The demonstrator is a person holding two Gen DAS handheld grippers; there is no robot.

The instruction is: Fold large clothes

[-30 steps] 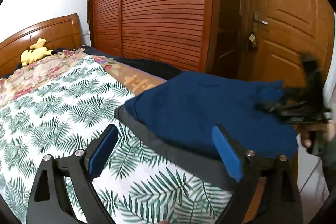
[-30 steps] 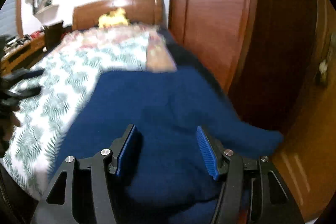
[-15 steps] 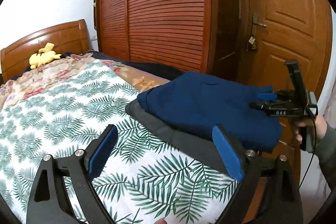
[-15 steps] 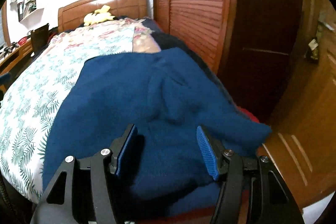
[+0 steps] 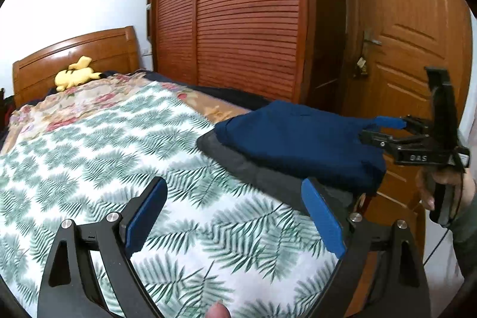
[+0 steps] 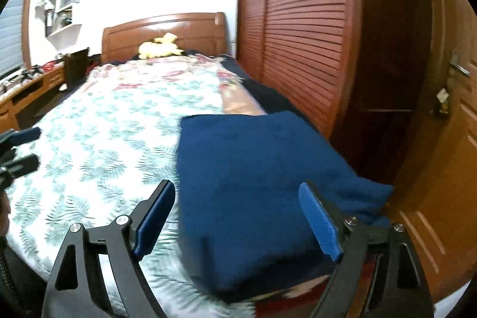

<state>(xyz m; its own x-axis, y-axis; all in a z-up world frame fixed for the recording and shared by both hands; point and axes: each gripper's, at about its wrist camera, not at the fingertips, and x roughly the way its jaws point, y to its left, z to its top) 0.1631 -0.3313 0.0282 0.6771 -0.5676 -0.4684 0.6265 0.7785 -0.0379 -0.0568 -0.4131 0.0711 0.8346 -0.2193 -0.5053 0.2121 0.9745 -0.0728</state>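
Note:
A folded dark blue garment (image 5: 298,142) lies on a folded dark grey garment (image 5: 268,181) at the right corner of the bed's foot; it also shows in the right wrist view (image 6: 253,184). My left gripper (image 5: 235,216) is open and empty above the leaf-print bedspread (image 5: 119,154), left of the pile. My right gripper (image 6: 238,219) is open and empty just in front of the blue garment, and shows in the left wrist view (image 5: 384,128) at the pile's right edge. The left gripper also shows in the right wrist view (image 6: 21,148).
A wooden headboard (image 5: 74,55) with a yellow plush toy (image 5: 74,73) is at the far end. A slatted wardrobe (image 5: 244,20) and a wooden door (image 5: 402,49) stand right of the bed. A desk (image 6: 29,91) and wall shelves (image 6: 59,5) are on the left.
Both grippers have drawn back from the blue garment, which now lies still on the pile. Both stay open.

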